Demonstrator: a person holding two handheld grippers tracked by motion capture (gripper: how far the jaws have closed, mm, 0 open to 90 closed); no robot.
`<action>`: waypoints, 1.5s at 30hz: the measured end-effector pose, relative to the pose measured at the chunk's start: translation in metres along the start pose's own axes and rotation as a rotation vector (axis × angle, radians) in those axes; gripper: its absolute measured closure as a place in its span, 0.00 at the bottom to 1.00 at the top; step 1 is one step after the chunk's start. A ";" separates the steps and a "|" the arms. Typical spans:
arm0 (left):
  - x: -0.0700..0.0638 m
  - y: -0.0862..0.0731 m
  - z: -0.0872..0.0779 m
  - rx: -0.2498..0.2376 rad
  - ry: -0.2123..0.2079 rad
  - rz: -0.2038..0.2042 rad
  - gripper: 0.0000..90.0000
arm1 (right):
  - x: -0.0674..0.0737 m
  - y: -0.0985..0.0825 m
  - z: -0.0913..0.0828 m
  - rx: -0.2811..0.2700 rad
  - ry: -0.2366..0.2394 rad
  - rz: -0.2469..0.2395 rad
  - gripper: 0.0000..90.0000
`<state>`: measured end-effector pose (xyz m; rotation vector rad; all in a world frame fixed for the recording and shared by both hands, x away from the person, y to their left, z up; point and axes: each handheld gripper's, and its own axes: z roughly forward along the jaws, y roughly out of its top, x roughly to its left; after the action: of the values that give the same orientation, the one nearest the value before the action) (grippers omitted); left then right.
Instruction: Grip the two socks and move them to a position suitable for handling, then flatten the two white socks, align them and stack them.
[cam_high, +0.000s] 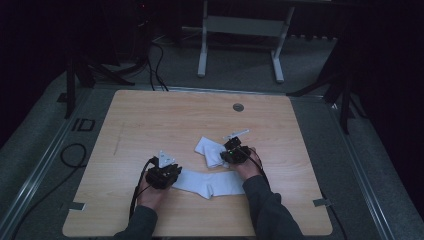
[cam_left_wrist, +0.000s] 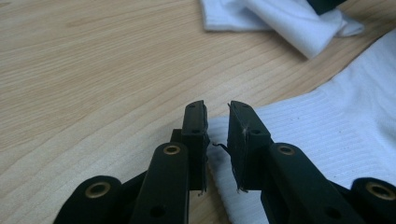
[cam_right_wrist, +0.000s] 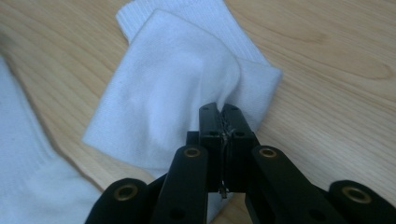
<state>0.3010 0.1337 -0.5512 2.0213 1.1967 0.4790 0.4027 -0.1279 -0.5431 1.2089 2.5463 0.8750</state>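
Observation:
Two white socks lie on the wooden table (cam_high: 150, 115). A long sock (cam_high: 210, 182) (cam_left_wrist: 336, 126) (cam_right_wrist: 23, 158) lies flat near the front. My left gripper (cam_high: 174, 172) (cam_left_wrist: 217, 109) rests at its left, ribbed cuff end, jaws a narrow gap apart over the cuff's edge, with no cloth pinched between the pads. Farther back lies a folded sock (cam_high: 207, 149) (cam_left_wrist: 289, 23) (cam_right_wrist: 173, 79). My right gripper (cam_high: 226, 156) (cam_right_wrist: 219, 109) is shut on a puckered fold of its cloth near its right edge.
A round grey grommet (cam_high: 238, 107) sits in the table's far middle. Beyond the table stand a white desk frame (cam_high: 202, 50) and dark tripod legs (cam_high: 345, 95). Cables (cam_high: 72, 155) lie on the floor at the left.

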 end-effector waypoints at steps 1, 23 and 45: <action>0.000 0.000 0.000 -0.001 0.001 -0.001 0.85 | 0.001 0.000 0.000 0.000 0.004 -0.001 0.98; 0.004 0.021 0.004 0.001 0.040 -0.011 0.99 | 0.037 0.007 0.009 0.013 0.077 -0.119 0.98; 0.003 0.033 0.046 0.072 0.082 0.037 1.00 | 0.032 0.010 -0.018 -0.053 0.071 -0.120 0.98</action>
<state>0.3513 0.1074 -0.5574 2.1056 1.2437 0.5490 0.3806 -0.1067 -0.5200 1.0150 2.6025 0.9675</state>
